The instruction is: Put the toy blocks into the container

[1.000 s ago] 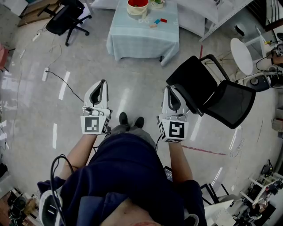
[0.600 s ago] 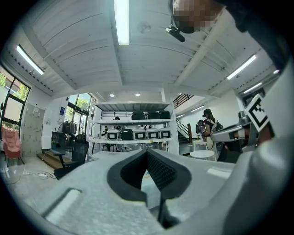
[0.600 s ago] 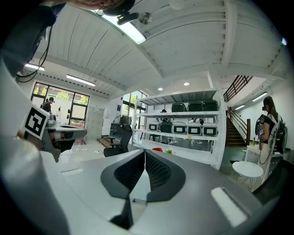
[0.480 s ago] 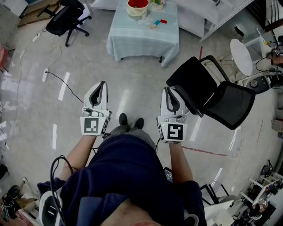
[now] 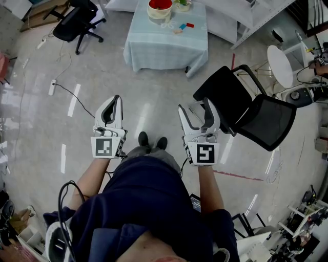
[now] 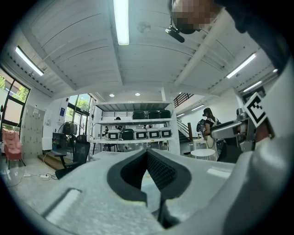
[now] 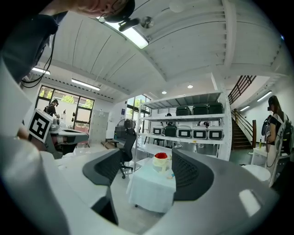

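Far ahead stands a small table with a pale cloth (image 5: pixel 165 46) (image 7: pixel 151 190). On it sit a cream container with a red inside (image 5: pixel 159 9) (image 7: pixel 160 163) and a few small toy blocks, a blue one (image 5: pixel 182 25) and a red one (image 5: pixel 189 23). My left gripper (image 5: pixel 117 97) (image 6: pixel 147 150) is held level at waist height, jaws shut and empty. My right gripper (image 5: pixel 195 104) (image 7: pixel 148 158) points at the table from afar; its jaws have just been opening and hold nothing. Both are well short of the table.
A black mesh chair (image 5: pixel 246 107) stands close to my right gripper. A black office chair (image 5: pixel 77 20) is at the far left, and a cable (image 5: pixel 66 89) runs across the glossy floor. A round white table (image 5: pixel 279 64) stands far right. Shelving lines the far wall.
The right gripper's jaws went from shut to wide open and it shifted slightly. The left gripper stayed where it was.
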Available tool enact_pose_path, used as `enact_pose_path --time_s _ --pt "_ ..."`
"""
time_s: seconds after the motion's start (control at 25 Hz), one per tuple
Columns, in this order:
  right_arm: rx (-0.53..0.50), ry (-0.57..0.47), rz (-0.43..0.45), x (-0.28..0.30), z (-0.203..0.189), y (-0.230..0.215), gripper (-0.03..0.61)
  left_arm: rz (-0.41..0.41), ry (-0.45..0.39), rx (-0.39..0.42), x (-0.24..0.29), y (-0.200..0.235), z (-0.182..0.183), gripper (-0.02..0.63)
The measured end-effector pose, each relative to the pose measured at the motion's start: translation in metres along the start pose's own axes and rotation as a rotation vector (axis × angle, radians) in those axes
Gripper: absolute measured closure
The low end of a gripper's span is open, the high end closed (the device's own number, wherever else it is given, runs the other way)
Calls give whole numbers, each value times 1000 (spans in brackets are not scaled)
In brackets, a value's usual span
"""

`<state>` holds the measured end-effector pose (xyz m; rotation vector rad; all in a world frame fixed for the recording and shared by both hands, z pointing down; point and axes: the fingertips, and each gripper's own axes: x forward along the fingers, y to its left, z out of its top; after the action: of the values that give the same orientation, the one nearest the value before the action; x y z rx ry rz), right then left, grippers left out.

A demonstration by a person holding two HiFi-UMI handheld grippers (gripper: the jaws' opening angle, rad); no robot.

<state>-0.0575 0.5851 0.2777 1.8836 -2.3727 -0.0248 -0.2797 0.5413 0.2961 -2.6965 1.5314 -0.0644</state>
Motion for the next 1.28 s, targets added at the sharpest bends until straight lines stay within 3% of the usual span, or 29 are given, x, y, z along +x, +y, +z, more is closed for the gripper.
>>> enact_pose_path --time_s 0.08,0.32,0.76,1.0,1.28 --pt "-18 -2 4 4 3 1 204 3 -1 -3 1 4 0 614" --pt "-4 -18 16 6 11 1 169 -5 -32 -21 -1 7 8 614" --pt "-28 -14 -32 65 9 -3 169 -48 -21 -9 26 49 -3 614" --pt "-35 -7 -18 119 -3 -35 167 -29 -8 -1 71 59 -13 614" --pt "-17 -6 47 205 -19 -102 166 33 -16 13 164 67 -7 614"
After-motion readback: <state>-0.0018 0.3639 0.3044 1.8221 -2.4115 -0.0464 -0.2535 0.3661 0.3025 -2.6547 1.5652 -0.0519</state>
